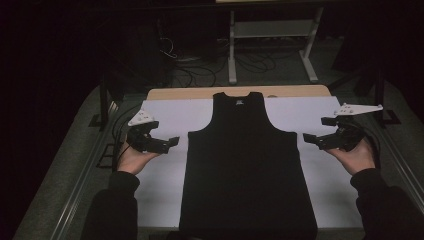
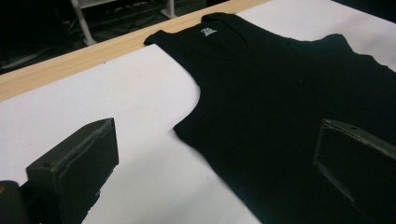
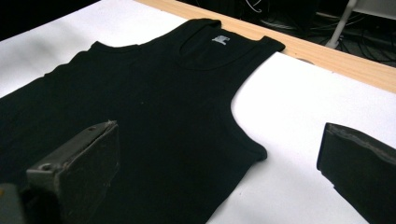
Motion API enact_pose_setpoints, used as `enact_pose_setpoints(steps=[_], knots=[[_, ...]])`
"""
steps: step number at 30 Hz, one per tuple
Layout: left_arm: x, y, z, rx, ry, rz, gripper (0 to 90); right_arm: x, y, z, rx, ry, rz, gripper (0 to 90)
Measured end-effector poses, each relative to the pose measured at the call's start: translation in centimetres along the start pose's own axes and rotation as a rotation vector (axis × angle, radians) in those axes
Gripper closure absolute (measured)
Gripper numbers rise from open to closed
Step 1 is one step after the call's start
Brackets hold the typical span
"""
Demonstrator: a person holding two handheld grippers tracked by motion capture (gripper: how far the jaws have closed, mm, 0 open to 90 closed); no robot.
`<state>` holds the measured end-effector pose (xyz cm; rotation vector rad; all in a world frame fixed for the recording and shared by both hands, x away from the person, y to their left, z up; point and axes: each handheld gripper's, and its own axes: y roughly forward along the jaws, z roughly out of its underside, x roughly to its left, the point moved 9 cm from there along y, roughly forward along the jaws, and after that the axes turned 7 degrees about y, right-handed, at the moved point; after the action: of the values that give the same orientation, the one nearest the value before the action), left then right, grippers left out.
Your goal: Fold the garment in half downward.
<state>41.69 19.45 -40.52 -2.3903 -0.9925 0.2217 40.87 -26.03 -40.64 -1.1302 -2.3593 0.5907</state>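
A black tank top (image 1: 245,165) lies flat on a white sheet (image 1: 165,180), neck toward the far edge, with a small white label inside the collar (image 2: 208,31). My left gripper (image 1: 165,142) hovers open just left of the top's left armhole, nothing between its jaws. My right gripper (image 1: 314,138) hovers open just right of the right armhole, also empty. In the left gripper view the tank top (image 2: 289,102) spreads ahead of the jaws. In the right gripper view the tank top (image 3: 154,107) lies ahead and to the left.
The white sheet covers a wooden table whose far edge (image 1: 200,93) shows as a light strip. Beyond it stand a white metal frame (image 1: 272,45) and loose cables (image 1: 200,65) on a dark floor. Rails run along both table sides.
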Motion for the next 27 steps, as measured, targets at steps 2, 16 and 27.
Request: enact_pose_setpoints(steps=[2, 16, 27], knots=[[0.0, 0.2, -0.2, 0.0, -0.004, 0.005, 0.0, 0.0, 0.1, -0.1, 0.003, 0.001, 0.001, 0.0], [1.0, 2.2, -0.8, 0.035, -0.011, 0.015, 0.0, -0.3, 1.7, -1.5, 0.038, -0.001, -0.004, 0.0], [1.5, 4.3, -0.5, 0.068, -0.032, 0.031, 0.0, -1.5, 3.2, -1.2, 0.067, 0.022, -0.003, 0.0]])
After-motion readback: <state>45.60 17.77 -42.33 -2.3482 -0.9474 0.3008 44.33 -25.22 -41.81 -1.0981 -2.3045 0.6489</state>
